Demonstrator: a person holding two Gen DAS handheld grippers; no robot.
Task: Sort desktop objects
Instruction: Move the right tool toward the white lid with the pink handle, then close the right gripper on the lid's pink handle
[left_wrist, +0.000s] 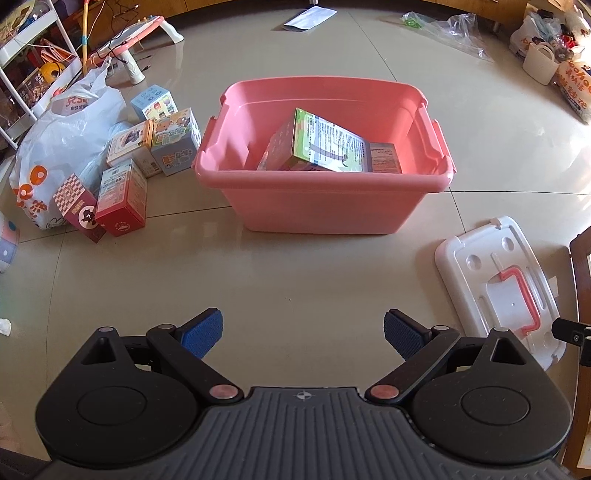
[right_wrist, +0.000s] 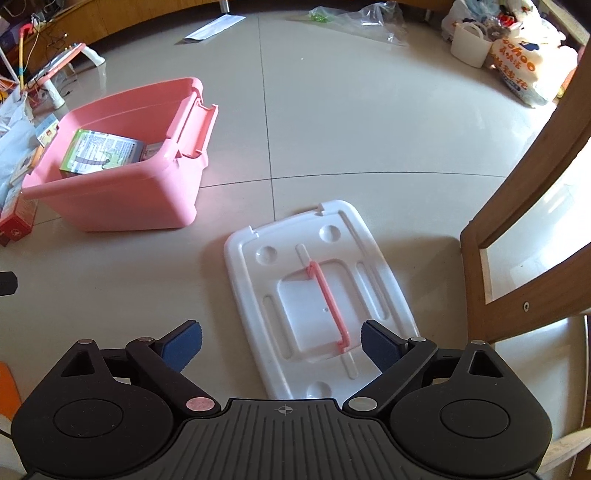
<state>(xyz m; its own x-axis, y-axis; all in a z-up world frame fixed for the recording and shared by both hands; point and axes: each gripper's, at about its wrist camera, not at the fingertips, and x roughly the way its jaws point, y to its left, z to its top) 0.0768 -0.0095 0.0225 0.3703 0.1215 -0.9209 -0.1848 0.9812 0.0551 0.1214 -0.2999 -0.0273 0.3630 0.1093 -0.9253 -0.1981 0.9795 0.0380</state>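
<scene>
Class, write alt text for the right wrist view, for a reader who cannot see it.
The open right gripper hovers low over a white bin lid with a pink handle, lying flat on the tiled floor. To the left stands an open pink storage bin holding a green box.

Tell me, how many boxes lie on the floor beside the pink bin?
6, all left of the bin: blue box, bear box, cream box, white-label box, checkered box, and another at its corner. The bag may hide more.
</scene>
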